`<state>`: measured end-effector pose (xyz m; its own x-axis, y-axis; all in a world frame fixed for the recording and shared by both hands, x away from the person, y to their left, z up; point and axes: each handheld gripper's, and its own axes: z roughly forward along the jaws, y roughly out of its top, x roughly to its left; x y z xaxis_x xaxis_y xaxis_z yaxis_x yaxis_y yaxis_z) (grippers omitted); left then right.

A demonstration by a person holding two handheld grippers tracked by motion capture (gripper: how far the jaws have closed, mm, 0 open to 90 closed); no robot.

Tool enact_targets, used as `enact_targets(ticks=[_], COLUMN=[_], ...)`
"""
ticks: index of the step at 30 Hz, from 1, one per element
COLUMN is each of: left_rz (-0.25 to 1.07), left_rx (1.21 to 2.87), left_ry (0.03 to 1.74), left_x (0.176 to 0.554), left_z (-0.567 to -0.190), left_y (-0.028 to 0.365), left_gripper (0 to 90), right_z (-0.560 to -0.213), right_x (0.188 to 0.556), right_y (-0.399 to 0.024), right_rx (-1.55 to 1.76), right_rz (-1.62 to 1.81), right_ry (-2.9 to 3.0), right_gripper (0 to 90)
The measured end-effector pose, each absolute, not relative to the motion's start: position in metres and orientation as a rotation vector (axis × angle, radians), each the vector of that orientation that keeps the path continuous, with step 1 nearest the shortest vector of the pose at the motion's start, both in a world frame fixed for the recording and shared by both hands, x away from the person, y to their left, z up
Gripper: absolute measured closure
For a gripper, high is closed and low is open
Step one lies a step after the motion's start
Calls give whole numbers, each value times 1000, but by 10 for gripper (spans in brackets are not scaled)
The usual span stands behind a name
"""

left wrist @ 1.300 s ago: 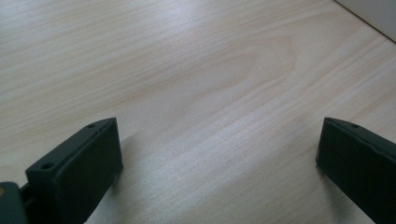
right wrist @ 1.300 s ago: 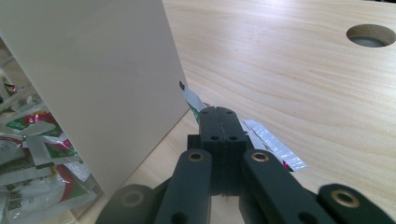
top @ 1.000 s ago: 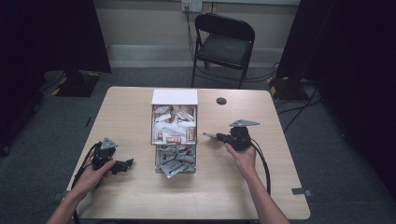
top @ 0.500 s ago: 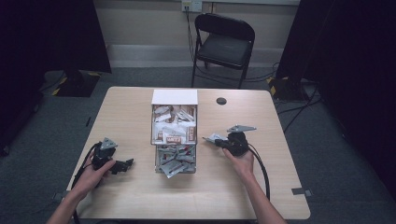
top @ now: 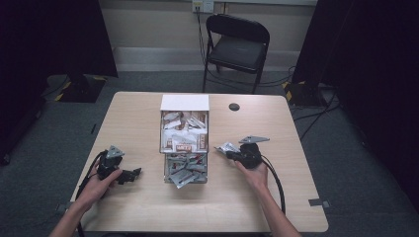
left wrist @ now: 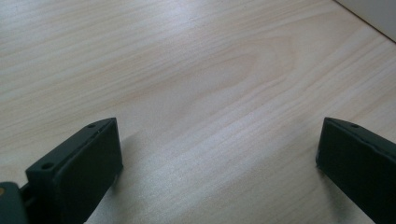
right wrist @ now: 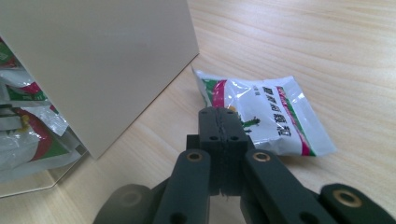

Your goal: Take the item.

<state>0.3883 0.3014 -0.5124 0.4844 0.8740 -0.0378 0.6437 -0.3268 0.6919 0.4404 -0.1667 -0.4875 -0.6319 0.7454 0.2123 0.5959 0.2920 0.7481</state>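
- The right hand-held gripper point(right wrist: 220, 122) has its jaws clamped on the near edge of a sachet point(right wrist: 264, 114), which lies on the worktop point(right wrist: 327, 51) just right of the box point(right wrist: 100, 65).
- The left hand-held gripper point(left wrist: 217, 154) rests with its jaws apart, nothing between them.
- The sachet looks light, soft and slick; its flat sealed rim seems the safest hold.
- Its small print is unreadable.

box point(top: 184, 129) mid-table, bare tabletop point(top: 133, 118) either side

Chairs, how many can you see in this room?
1: a black folding chair stands beyond the far edge of the table, by the wall. Dark areas at both sides could hide others.
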Motion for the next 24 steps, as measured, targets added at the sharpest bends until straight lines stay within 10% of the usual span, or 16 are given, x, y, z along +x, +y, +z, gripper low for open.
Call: enact_targets(ticks=[24], left_rz=[455], left_rx=[2080], left_ry=[1247], left_x=[388], left_z=[-512], left_y=[301], left_gripper=[0], right_z=[-483], right_x=[442], right_y=[-169], right_rx=[1300], right_rz=[1313], right_ry=[2333], right_gripper=[494])
